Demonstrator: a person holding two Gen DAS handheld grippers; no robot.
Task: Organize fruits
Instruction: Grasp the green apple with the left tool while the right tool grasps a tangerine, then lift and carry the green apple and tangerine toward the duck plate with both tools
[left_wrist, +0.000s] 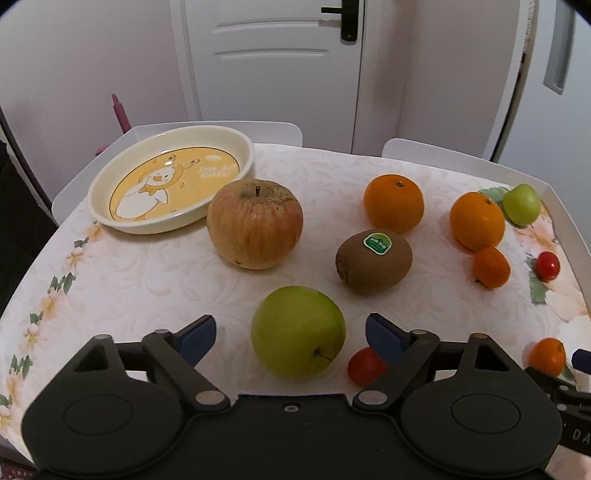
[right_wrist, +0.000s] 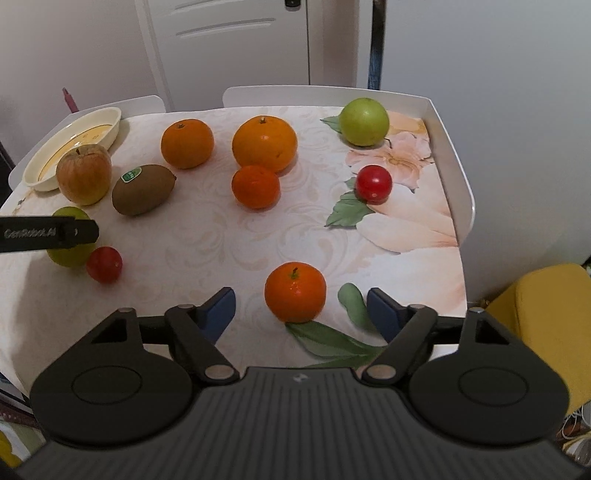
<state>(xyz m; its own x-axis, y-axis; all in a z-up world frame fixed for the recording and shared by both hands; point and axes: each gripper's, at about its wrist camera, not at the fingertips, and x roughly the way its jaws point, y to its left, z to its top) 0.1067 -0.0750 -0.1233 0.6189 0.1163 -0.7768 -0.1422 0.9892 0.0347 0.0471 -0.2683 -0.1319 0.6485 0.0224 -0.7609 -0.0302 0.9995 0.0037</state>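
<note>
A green apple is seen lying on its side between the spread fingers of the left gripper, its stem turned toward the lower right and nothing clamped on it. A small red tomato is set just beside it, partly hidden by the right-hand pad. Beyond, a kiwi is laid with its long axis running left to right (sticker upward), and a wrinkled reddish apple stands stem up, near a cream dish printed with a duck.

In the right wrist view, a mandarin sits stem up between the wide-open fingers of the right gripper, untouched. Two oranges are placed farther back.

Everything is carried by a white table covered with a flowered cloth; a white door is seen behind.
</note>
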